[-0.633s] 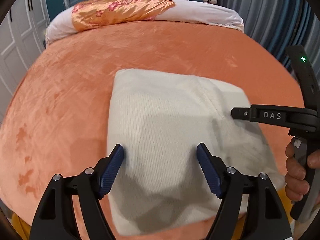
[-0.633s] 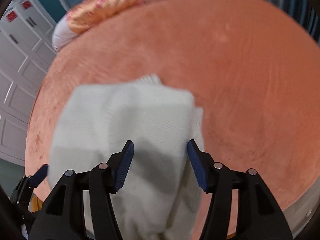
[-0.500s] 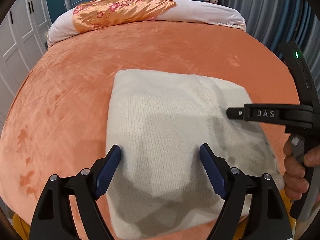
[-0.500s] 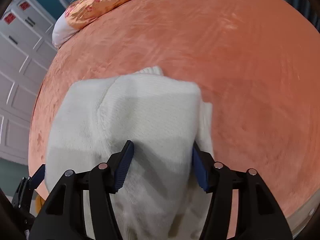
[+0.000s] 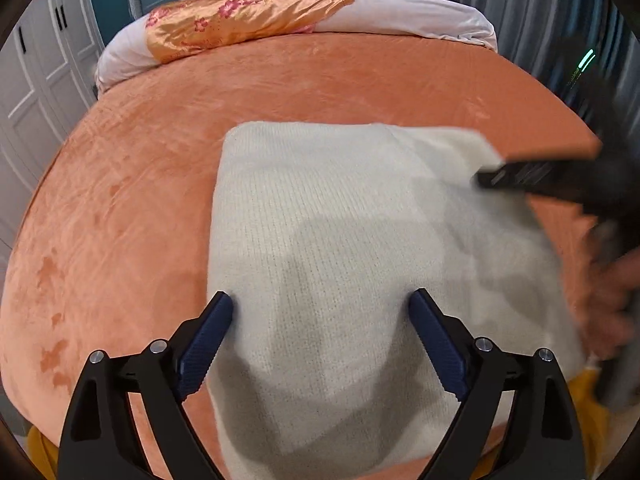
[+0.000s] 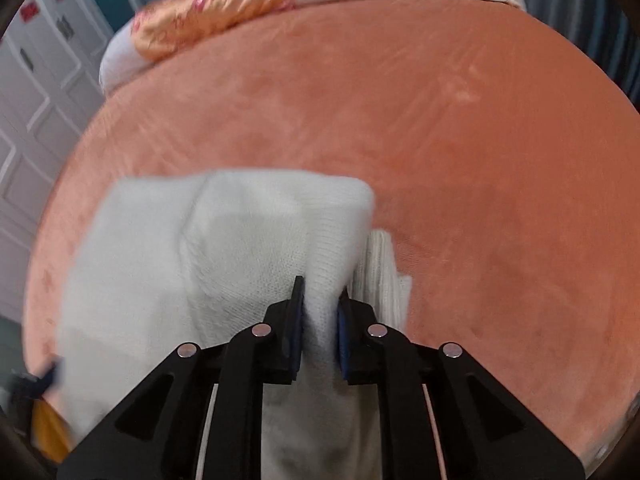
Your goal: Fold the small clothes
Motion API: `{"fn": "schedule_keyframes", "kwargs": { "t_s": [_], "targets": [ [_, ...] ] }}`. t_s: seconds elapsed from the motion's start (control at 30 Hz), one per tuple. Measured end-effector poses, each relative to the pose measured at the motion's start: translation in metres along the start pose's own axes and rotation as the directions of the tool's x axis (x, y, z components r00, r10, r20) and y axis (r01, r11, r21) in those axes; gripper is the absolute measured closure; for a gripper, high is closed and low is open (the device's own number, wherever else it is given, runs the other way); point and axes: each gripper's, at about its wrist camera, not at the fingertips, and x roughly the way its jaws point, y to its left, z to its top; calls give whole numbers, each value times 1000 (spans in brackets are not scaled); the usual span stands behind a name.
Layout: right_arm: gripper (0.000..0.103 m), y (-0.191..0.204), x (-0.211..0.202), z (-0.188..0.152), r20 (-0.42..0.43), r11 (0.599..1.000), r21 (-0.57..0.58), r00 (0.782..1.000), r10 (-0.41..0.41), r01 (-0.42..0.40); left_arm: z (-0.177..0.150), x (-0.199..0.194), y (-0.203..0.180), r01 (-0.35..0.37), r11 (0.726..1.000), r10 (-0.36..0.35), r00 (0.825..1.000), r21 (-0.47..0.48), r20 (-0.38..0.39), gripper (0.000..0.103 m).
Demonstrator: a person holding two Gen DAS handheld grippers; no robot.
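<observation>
A cream knitted garment lies partly folded on the orange bed cover. My left gripper is open, its blue pads spread over the garment's near part, holding nothing. My right gripper is shut on a fold of the garment near its right edge; a ribbed cuff or hem shows just right of the pads. The right gripper also shows in the left wrist view, blurred, at the garment's right side.
An orange floral pillow and white bedding lie at the head of the bed. White wardrobe doors stand on the left, curtains on the right. Bare orange cover lies right of the garment.
My right gripper has closed from open onto the garment's right side. The left gripper has stayed open and shifted only slightly.
</observation>
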Motion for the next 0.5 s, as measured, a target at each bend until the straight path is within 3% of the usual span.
{"fn": "schedule_keyframes", "kwargs": {
  "t_s": [0.07,0.17,0.23,0.33,0.5],
  "targets": [
    [89,6,-45,-13,86,999,-47,996,27,-24,0,0,0,-2,1000,2,1000,-4,2,14],
    [88,12,-80,-44,94,995,-86,994,52,-43,1,1,-1,-5,1000,5,1000,-9,-2,14],
    [88,15,-79,-75,44,992,-119,998,36,-30,1,0,-1,-9,1000,9,1000,-12,-3,14],
    [91,12,-42,-118,-65,989,-138,996,-56,47,1,0,-2,-14,1000,14,1000,-18,-5,13],
    [88,12,-53,-119,-6,994,-99,999,-41,40,-2,-6,-3,-26,999,25,1000,-21,-19,13]
  ]
}}
